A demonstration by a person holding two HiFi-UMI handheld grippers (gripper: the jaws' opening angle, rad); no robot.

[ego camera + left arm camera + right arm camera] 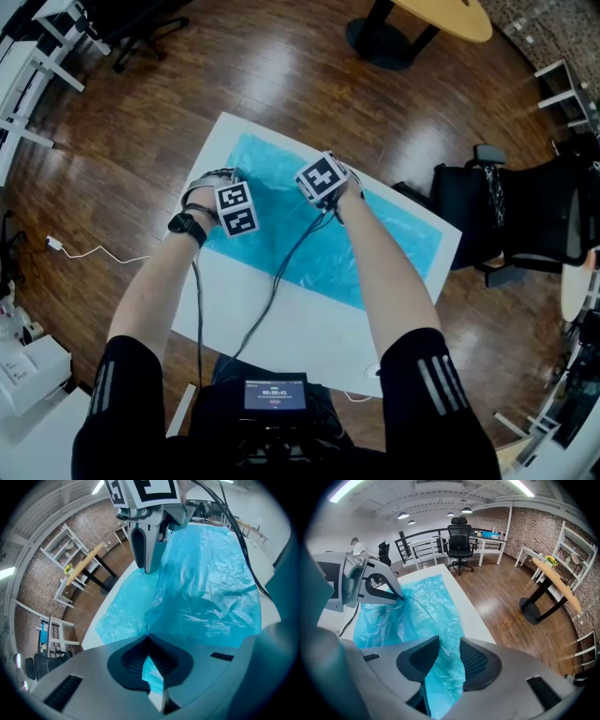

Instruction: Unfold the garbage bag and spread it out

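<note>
Head view: a blue garbage bag [394, 239] lies largely flat across a white table [309, 328], running from 10 o'clock to 4 o'clock. The left gripper [234, 208] stands over the bag's 9 o'clock end, and the right gripper [322, 181] is just beside it toward 2 o'clock. Both point steeply down. A black office chair [525, 220] stands on the wooden floor [141, 122] at 3 o'clock. Left gripper view: the left gripper [149, 637] has its jaws together, clamped on a pinch of the garbage bag [206, 588], with blue film showing between the pads. The film rises in a creased ridge from that pinch. The right gripper [147, 566] comes down onto the bag at 12 o'clock. Right gripper view: the right gripper [443, 656] has its jaws partly apart. A raised fold of the garbage bag [426, 611] passes through the gap, and the pads are not seen pressing it. The left gripper [396, 596] meets the bag at 10 o'clock. An office chair [459, 541] stands at 12 o'clock.
</note>
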